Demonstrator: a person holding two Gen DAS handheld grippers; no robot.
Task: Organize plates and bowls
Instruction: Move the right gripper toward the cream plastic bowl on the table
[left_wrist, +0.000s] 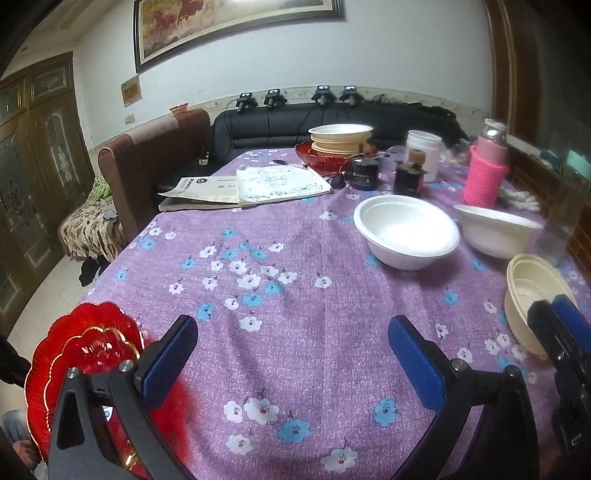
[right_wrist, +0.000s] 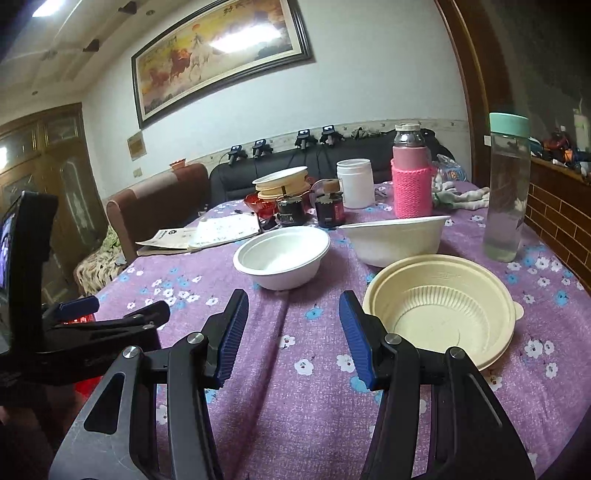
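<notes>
My left gripper (left_wrist: 291, 354) hangs open over the purple flowered cloth, with nothing between its blue pads. Two nested red scalloped plates (left_wrist: 85, 354) lie at the table's near left corner, partly under its left finger. My right gripper (right_wrist: 293, 332) is open too and holds nothing. A cream ribbed bowl (right_wrist: 443, 306) sits just right of its right finger. Further back stand a white bowl (right_wrist: 282, 256) and a second, tilted white bowl (right_wrist: 395, 240). In the left wrist view these are the white bowl (left_wrist: 406, 229), the second white bowl (left_wrist: 495, 232) and the cream bowl (left_wrist: 535, 295).
At the far side, cream bowls are stacked on a red dish (left_wrist: 340, 142). Beside them are papers (left_wrist: 258, 184), dark jars (left_wrist: 365, 170), a white tub (left_wrist: 424, 151), a pink-sleeved bottle (right_wrist: 412, 184) and a clear water bottle (right_wrist: 506, 184). Sofa and chair stand beyond the table.
</notes>
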